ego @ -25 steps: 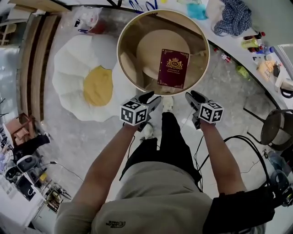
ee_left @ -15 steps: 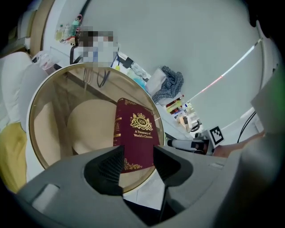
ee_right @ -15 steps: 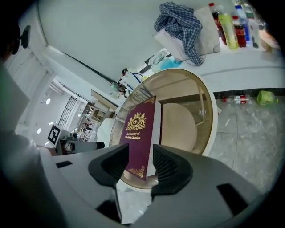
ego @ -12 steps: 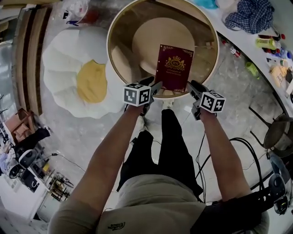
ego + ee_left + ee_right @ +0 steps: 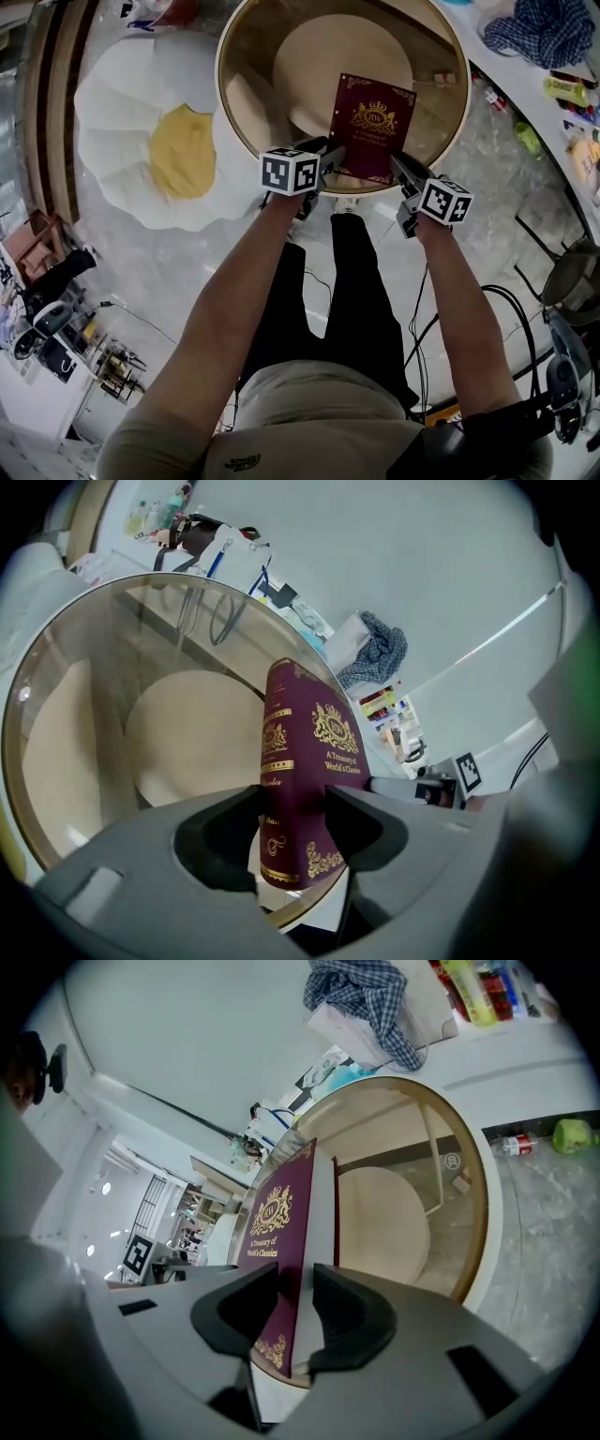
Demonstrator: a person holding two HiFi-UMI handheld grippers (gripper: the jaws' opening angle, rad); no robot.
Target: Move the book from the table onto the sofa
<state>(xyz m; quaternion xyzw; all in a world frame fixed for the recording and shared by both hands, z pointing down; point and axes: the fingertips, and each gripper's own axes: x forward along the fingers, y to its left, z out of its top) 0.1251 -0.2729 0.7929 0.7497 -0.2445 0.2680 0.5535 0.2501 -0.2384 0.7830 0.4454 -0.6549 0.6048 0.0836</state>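
A maroon book (image 5: pixel 373 127) with gold print lies on the round glass table (image 5: pixel 225 103), near its front rim. My left gripper (image 5: pixel 330 155) is at the book's near left corner. In the left gripper view the spine (image 5: pixel 300 761) stands between the jaws (image 5: pixel 292 822), which are opening, with a gap on the left side. My right gripper (image 5: pixel 401 167) is at the near right corner. Its jaws (image 5: pixel 295 1307) are closing, and the pads lie against the cover and page edge of the book (image 5: pixel 281 1232).
A white and yellow egg-shaped cushion (image 5: pixel 150 141) lies on the floor left of the table. A white counter (image 5: pixel 553 84) with bottles and a checked cloth (image 5: pixel 544 33) runs along the right. Cables (image 5: pixel 497 300) trail on the floor by my legs.
Both grippers dropped and moved forward from the table's rim to the book's near corners. The book now sits between both pairs of jaws.
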